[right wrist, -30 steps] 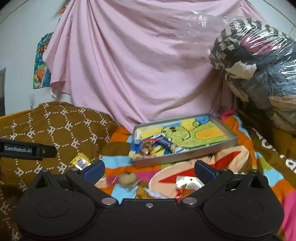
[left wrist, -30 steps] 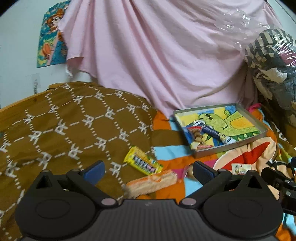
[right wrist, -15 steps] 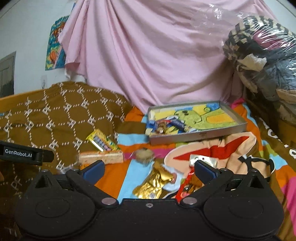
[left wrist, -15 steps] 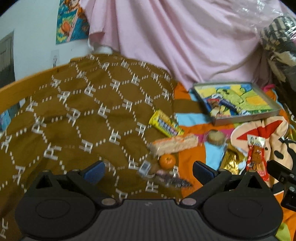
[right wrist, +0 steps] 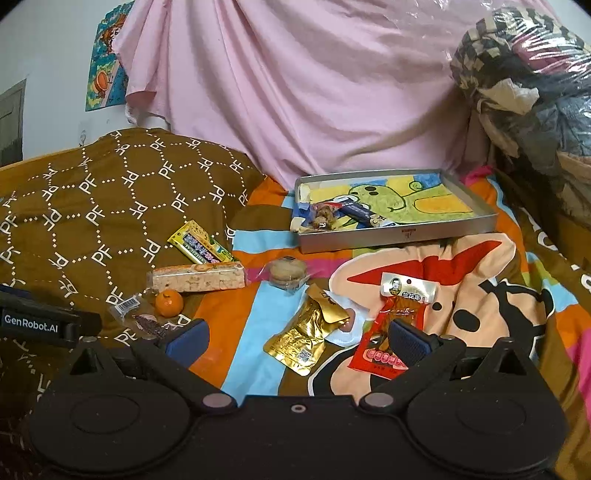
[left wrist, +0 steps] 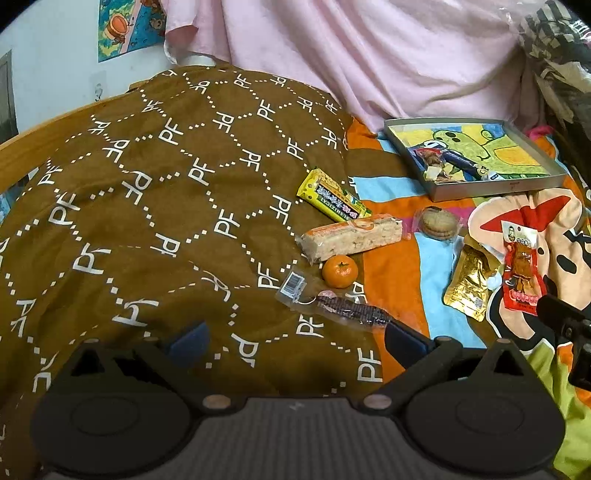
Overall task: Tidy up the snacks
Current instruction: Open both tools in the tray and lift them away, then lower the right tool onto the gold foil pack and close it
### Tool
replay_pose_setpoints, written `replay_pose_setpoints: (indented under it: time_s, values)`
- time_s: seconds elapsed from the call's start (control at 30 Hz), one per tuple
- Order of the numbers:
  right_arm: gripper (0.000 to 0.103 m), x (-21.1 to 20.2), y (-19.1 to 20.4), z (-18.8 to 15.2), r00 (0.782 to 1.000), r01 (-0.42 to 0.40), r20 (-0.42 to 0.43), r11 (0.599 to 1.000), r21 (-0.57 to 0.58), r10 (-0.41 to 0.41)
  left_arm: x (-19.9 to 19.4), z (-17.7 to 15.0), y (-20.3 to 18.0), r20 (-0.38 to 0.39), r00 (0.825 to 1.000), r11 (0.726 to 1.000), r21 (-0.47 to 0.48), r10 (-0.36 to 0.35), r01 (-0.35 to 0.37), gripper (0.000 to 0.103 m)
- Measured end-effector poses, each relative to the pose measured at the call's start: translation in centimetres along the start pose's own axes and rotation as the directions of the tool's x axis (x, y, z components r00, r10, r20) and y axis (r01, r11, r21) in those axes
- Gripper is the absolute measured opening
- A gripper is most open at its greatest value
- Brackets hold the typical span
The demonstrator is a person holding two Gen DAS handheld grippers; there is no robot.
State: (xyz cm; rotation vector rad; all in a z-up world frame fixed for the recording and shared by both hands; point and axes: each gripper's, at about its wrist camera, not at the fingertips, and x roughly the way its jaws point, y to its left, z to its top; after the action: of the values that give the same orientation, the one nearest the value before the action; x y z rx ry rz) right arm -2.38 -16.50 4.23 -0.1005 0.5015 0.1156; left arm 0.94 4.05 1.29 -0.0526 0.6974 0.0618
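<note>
**A:** What are you working on, and what's around it?

**B:** You're over a bed: a brown quilt (left wrist: 155,206) printed with white "PF" marks on your left, a bright cartoon blanket (right wrist: 476,288) on your right. A pink sheet (right wrist: 295,85) hangs behind, a poster (left wrist: 129,26) is on the white wall, and plastic-wrapped bedding (right wrist: 528,85) is stacked at far right.

**A:** Where are the snacks?

**B:** A metal tray (right wrist: 399,236) sits at the back of the blanket with a few packets in its left end. Loose in front of it: a yellow candy box (left wrist: 332,197), a wrapped nougat bar (left wrist: 351,240) just below it, a tangerine (left wrist: 340,271) near the bar, a clear packet with a dark snack (left wrist: 340,306), a wrapped cookie (right wrist: 288,275), a gold pouch (right wrist: 310,332) and a red packet (right wrist: 391,332).

**A:** And your grippers?

**B:** Your left gripper (left wrist: 295,338) is spread wide above the quilt, grasping nothing; its right fingertip is close to the dark snack's end. Your right gripper (right wrist: 297,336) is also released, with the gold pouch between its fingers and its right finger overlapping the red packet.
</note>
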Motion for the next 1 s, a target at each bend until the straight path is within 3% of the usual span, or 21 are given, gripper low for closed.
replay_pose_setpoints:
  time_s: [0.57,0.8,1.0]
  values:
    - [0.102,2.6,-1.3,-0.8,1.000,-0.008,-0.026,1.000,0.005,0.008,2.0,0.6,-1.3,0.028,0.999,0.998,0.047,-0.043,0.042,0.103]
    - [0.102,5.5,-1.4,-1.9,0.987,-0.139,-0.099,0.984,-0.112,0.129,4.8,1.5,-2.1,0.001,0.998,0.994,0.089,-0.066,0.065,0.103]
    - [0.102,7.2,-1.3,-3.3,0.972,-0.218,-0.129,0.954,-0.205,0.194,7.4,1.8,-2.6,-0.084,0.991,0.990,0.084,-0.103,0.110,0.103]
